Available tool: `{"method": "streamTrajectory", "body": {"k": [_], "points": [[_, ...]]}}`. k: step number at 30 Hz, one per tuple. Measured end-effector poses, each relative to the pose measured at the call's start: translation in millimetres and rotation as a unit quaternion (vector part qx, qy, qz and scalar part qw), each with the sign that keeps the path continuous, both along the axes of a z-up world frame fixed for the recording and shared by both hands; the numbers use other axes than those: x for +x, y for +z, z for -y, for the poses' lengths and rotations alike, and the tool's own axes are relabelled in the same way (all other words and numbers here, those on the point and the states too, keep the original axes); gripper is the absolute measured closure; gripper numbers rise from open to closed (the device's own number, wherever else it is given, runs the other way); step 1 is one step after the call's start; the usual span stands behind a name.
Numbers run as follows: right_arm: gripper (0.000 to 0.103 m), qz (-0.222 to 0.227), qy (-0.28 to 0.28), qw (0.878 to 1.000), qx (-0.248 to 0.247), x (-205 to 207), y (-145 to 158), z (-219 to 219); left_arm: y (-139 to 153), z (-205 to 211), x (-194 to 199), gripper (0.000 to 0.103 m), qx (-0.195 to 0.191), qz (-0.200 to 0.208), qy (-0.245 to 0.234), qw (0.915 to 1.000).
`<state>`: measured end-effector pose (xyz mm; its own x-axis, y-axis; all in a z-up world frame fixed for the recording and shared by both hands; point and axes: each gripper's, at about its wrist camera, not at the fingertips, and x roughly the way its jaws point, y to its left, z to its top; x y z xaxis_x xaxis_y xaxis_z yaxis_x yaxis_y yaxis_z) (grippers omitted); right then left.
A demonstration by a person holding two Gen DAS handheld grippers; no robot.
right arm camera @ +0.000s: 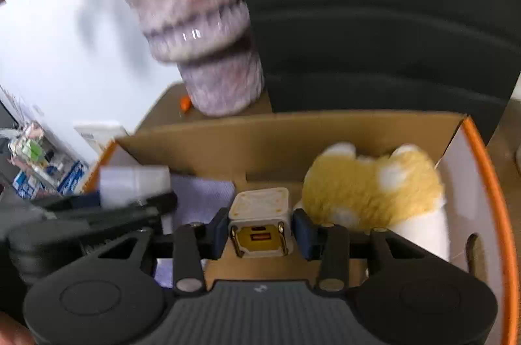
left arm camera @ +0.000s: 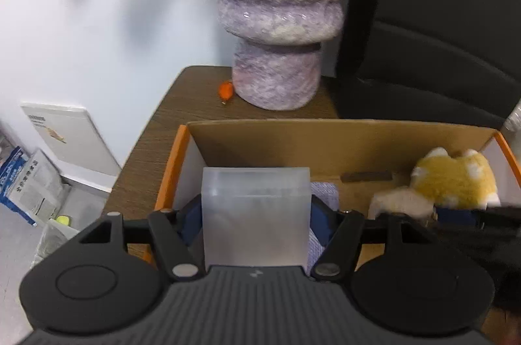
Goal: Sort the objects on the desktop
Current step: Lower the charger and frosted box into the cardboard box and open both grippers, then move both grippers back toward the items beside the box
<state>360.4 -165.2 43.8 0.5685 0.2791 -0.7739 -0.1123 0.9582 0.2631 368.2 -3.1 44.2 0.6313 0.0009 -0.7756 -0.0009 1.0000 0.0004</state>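
The left gripper (left arm camera: 255,227) pinches a cloudy plastic box (left arm camera: 255,214) and the right gripper (right arm camera: 259,231) pinches a small charger (right arm camera: 259,222), both over the cardboard box (left arm camera: 325,143) where a yellow plush toy (left arm camera: 456,185) already lies, while an orange bit (left arm camera: 225,90) waits on the bench (left arm camera: 169,130).

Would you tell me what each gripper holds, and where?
Left tongs clamp the frosted translucent plastic box by its sides; right tongs flank the white cube charger.

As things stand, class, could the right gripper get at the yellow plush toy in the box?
Probably not yet: the right gripper is already shut on a charger. The plush toy lies close beside it, unobstructed.
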Motion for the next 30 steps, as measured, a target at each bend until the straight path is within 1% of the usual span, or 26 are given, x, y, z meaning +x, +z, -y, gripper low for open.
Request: {"method": "streamTrajectory", "body": {"k": [2,3,4,5,6,7,8,9,11,14,15,17,18,20,22,24,26,27,30], "points": [[0.06,-0.003,-0.007,1.0,0.014,-0.9,-6.8,6.0,2.4,-4.1,-0.9,0.034,-0.024,-0.003,0.004,0.9997],[0.059,-0.013,-0.015,0.999,0.027,-0.7,-7.2,10.8,3.8,-6.6,-1.7,0.033,-0.041,-0.006,0.003,0.9991],[0.057,-0.021,-0.021,0.999,0.04,-0.9,-5.4,16.7,6.0,-8.6,-2.5,0.028,-0.059,-0.01,0.001,0.9982],[0.052,-0.024,-0.026,0.998,0.055,-2.7,-0.5,22.0,9.1,-11.9,-3.2,0.026,-0.076,-0.01,-0.002,0.997],[0.045,-0.019,-0.029,0.997,0.07,-6.9,7.2,28.6,13.9,-14.6,-6.4,0.02,-0.089,-0.005,-0.005,0.996],[0.041,-0.011,-0.029,0.996,0.078,-11.7,15.2,33.2,19.9,-15.4,-10.4,0.02,-0.092,0.002,-0.009,0.9957],[0.036,0.002,-0.031,0.996,0.083,-18.8,24.9,38.1,27.0,-15.1,-15.7,0.02,-0.086,0.009,-0.009,0.9962],[0.034,0.015,-0.036,0.996,0.083,-28.3,36.4,42.6,32.9,-13.4,-20.8,0.019,-0.078,0.015,-0.008,0.9968],[0.033,0.031,-0.04,0.996,0.075,-42.1,53.8,46.9,46.3,-12.5,-34.5,0.018,-0.068,0.022,-0.003,0.9974],[0.025,0.049,-0.048,0.997,0.039,-62.9,73.9,47.1,59.6,-13.4,-56.1,0.014,-0.08,0.025,-0.007,0.9965],[0.022,0.059,-0.052,0.997,0.022,-72.7,79.1,46.7,62.2,-13.6,-66.5,0.011,-0.085,0.029,-0.011,0.9959],[0.019,0.079,-0.06,0.995,-0.007,-93.9,85.7,46.8,62.8,-12.2,-88.2,0.009,-0.085,0.034,-0.013,0.9957],[0.019,0.088,-0.062,0.994,-0.019,-95.7,85.2,44.9,61.8,-9.8,-98.8,0.009,-0.073,0.033,-0.014,0.9967],[0.019,0.112,-0.07,0.99,-0.041,-117.0,84.3,46.9,62.1,-5.2,-122.9,0.009,-0.043,0.042,-0.012,0.9981],[0.019,0.143,-0.09,0.983,-0.071,-144.0,80.9,48.0,67.0,-4.5,-151.5,0.009,-0.029,0.069,-0.015,0.997],[0.019,0.167,-0.093,0.978,-0.088,-176.0,78.1,48.2,72.0,-5.4,-188.6,0.005,-0.019,0.111,-0.017,0.9935],[0.016,0.186,-0.087,0.975,-0.088,-207.6,72.2,48.0,69.9,-8.4,-224.2,0.004,-0.016,0.143,-0.015,0.9894],[0.015,0.196,-0.086,0.973,-0.084,-227.7,67.2,49.0,66.7,-10.2,-240.0,0.003,-0.016,0.151,-0.01,0.9884],[0.014,0.2,-0.079,0.974,-0.076,-278.6,48.4,49.4,50.9,-12.1,-289.4,0.003,-0.016,0.154,-0.005,0.9879]]}}
